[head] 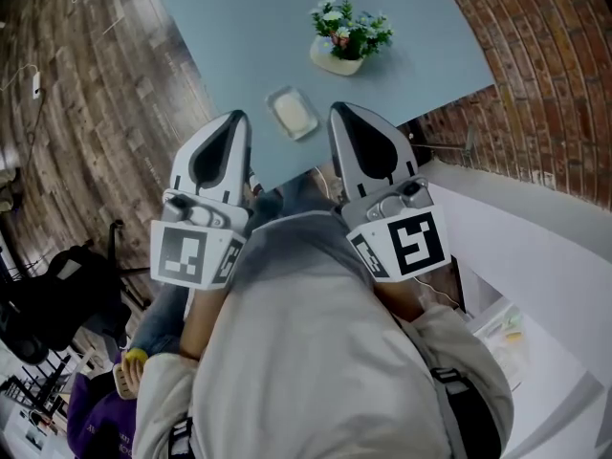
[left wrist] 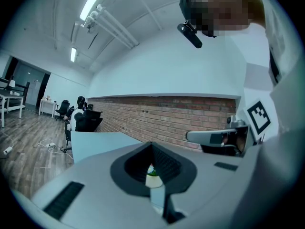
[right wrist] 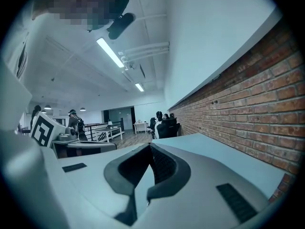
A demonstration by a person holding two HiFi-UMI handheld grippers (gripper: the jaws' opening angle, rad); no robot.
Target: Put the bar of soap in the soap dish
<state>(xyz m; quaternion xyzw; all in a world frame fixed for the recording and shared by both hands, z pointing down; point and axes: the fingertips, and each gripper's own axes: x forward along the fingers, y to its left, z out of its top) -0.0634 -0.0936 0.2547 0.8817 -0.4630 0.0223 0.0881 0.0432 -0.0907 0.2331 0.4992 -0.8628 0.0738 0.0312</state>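
Note:
A cream bar of soap lies in a clear soap dish on the pale blue table, near its front edge. My left gripper hangs just left of the dish and my right gripper just right of it. Both are held close to my body above the table's near edge. Neither touches the dish. In the left gripper view the left gripper points level, jaws together, nothing between them. The right gripper looks the same in its own view: jaws together, empty.
A small potted plant in a white pot stands on the table beyond the dish. A brick wall runs along the right, with a white counter below it. Wood floor lies to the left. Seated people are far off.

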